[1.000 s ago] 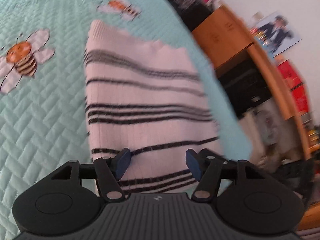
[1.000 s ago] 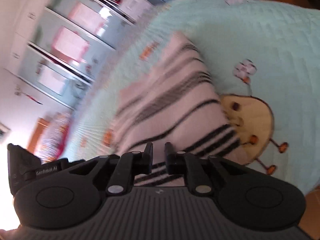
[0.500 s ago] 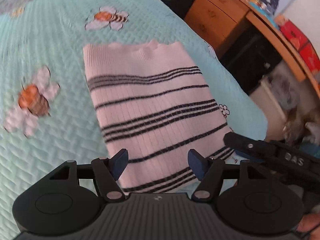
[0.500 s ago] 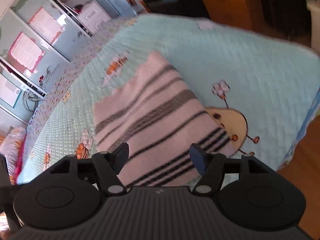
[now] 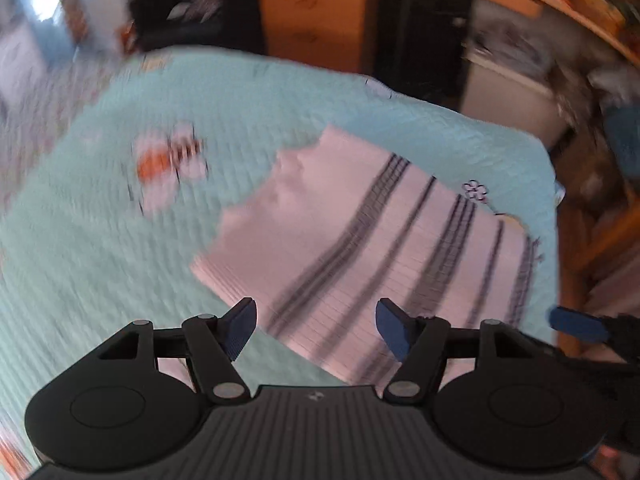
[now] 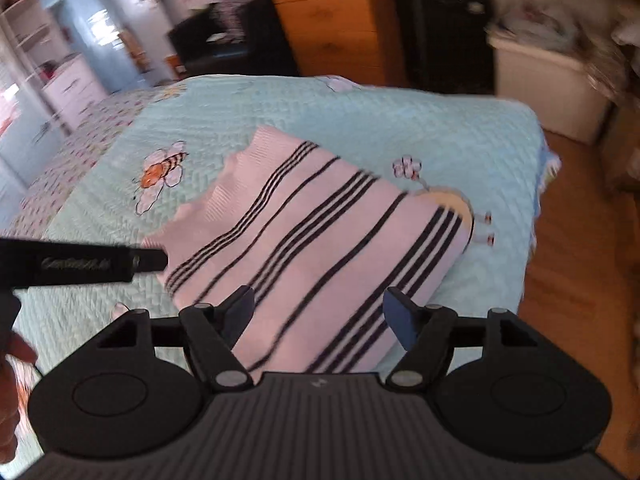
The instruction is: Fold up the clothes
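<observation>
Both black two-finger grippers, left gripper (image 5: 316, 326) and right gripper (image 6: 318, 316), hover with jaws spread wide and nothing between them. Just beyond lies the folded pink ribbed sweater with dark stripes (image 6: 316, 240), flat on the mint-green quilted bee-print bedspread (image 6: 460, 136). A wooden chest of drawers (image 6: 332, 20) stands farther back.

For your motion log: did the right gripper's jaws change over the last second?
Yes. The right gripper has opened: its jaws, nearly shut a second ago, now stand wide apart above the striped sweater.
</observation>
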### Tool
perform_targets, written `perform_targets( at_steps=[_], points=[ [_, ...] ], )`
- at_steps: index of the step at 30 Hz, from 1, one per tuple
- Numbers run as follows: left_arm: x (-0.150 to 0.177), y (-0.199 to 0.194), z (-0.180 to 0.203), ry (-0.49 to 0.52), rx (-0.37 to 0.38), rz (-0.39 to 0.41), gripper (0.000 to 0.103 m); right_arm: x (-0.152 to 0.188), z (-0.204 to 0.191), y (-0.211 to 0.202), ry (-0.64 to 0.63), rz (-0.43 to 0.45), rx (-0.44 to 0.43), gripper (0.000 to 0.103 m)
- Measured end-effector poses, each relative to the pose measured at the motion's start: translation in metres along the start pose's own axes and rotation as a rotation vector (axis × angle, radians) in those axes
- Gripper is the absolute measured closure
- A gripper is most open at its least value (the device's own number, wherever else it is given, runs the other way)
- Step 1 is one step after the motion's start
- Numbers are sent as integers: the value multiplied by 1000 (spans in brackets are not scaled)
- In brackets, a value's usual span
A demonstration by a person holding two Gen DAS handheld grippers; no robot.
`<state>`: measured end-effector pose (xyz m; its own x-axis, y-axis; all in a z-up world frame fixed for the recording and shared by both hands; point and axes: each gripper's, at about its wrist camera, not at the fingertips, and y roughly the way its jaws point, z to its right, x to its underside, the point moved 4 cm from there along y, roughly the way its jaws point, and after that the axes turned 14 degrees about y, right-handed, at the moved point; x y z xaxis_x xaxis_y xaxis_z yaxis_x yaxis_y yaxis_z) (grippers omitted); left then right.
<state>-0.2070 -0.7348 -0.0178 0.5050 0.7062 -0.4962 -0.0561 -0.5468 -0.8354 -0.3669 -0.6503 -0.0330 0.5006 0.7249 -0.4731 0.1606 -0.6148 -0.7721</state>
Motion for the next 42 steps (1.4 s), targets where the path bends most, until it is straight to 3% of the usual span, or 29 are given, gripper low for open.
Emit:
perform_targets(
  at_steps=[2, 4, 12, 19, 42],
  points=[
    [-5, 7, -5, 87, -26, -8, 34, 5, -9, 0, 94, 7, 5, 31],
    [-9, 18, -9, 132, -1, -30, 34, 7, -18, 3, 147, 25, 36, 31],
    [-15, 47, 5, 203, 68, -46, 35, 5, -25, 25, 241, -11, 115, 32],
    [-10, 55, 5, 200, 82, -64, 35, 8, -24, 25, 262, -34, 123, 32],
    [-2, 28, 1, 168, 61, -47, 34, 18, -27, -2, 282, -32, 79, 32]
  ],
)
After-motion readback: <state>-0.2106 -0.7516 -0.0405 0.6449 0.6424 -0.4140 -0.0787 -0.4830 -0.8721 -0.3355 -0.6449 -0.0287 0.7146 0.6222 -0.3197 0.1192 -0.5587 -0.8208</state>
